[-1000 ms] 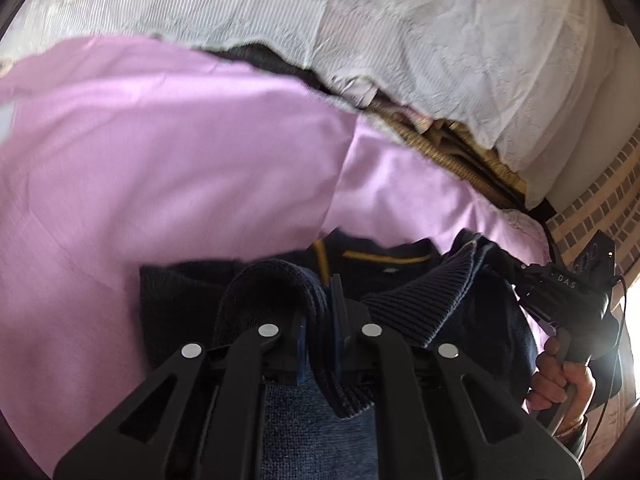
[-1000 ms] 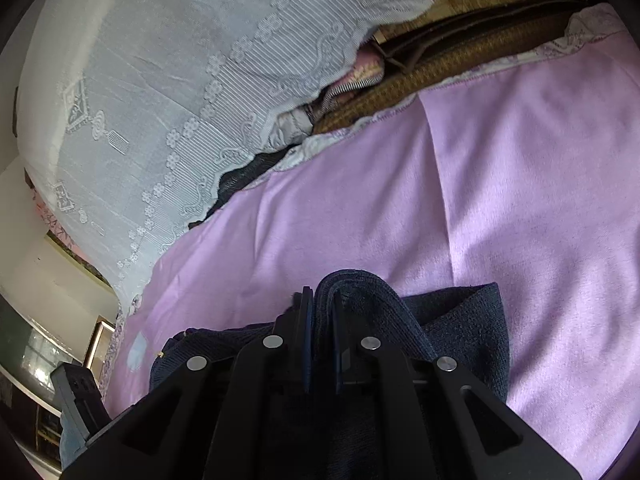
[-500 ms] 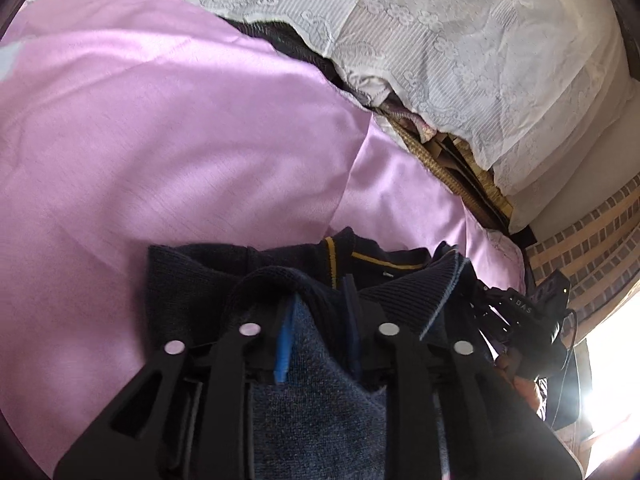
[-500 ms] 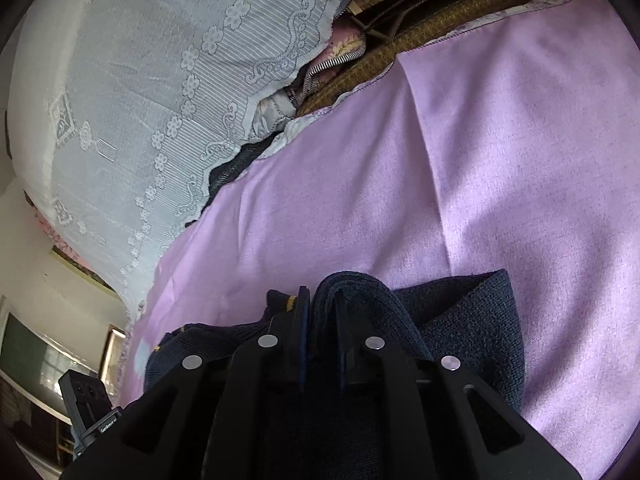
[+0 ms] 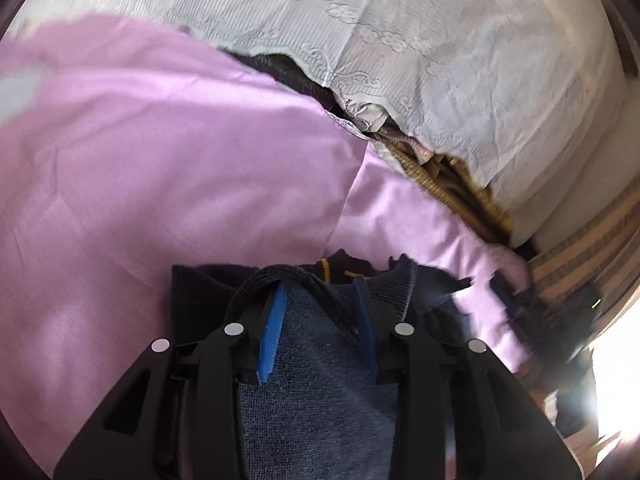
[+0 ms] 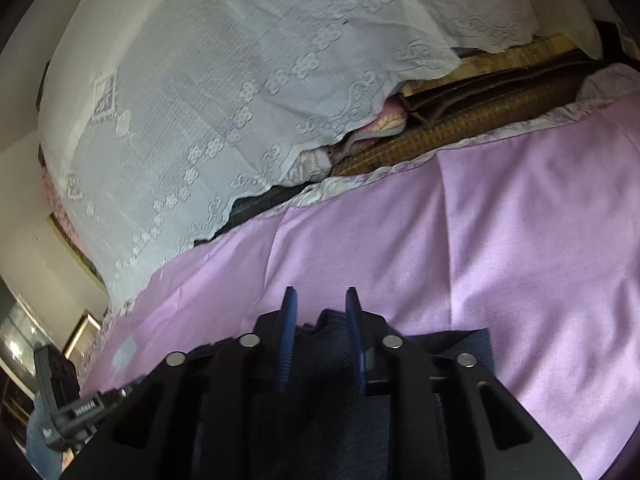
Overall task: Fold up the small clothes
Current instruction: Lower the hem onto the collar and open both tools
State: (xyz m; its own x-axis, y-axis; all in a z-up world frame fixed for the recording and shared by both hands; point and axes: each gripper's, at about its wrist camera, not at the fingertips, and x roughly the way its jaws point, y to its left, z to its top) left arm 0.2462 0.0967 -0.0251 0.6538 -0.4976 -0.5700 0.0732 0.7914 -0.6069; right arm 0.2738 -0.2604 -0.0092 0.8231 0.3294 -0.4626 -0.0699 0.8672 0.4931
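A small navy knit sweater (image 5: 320, 360) with a yellow neck trim lies folded on a pink sheet (image 5: 160, 168). My left gripper (image 5: 320, 292) is open; its blue pads stand apart over the sweater's folded edge, which lies loose between them. In the right wrist view my right gripper (image 6: 318, 296) is open too, with its fingers either side of a raised fold of the sweater (image 6: 324, 356), not pinching it. The other gripper shows blurred at the right edge of the left wrist view.
The pink sheet (image 6: 500, 240) covers the bed. A white lace cover (image 6: 240, 80) drapes over a pile at the back, with a woven mat (image 6: 460, 128) and bedding showing under it. A striped cushion (image 5: 592, 236) lies at the right.
Both grippers were shut on the sweater's folded edge a second ago. Both have opened and let it go; the sweater now rests on the sheet.
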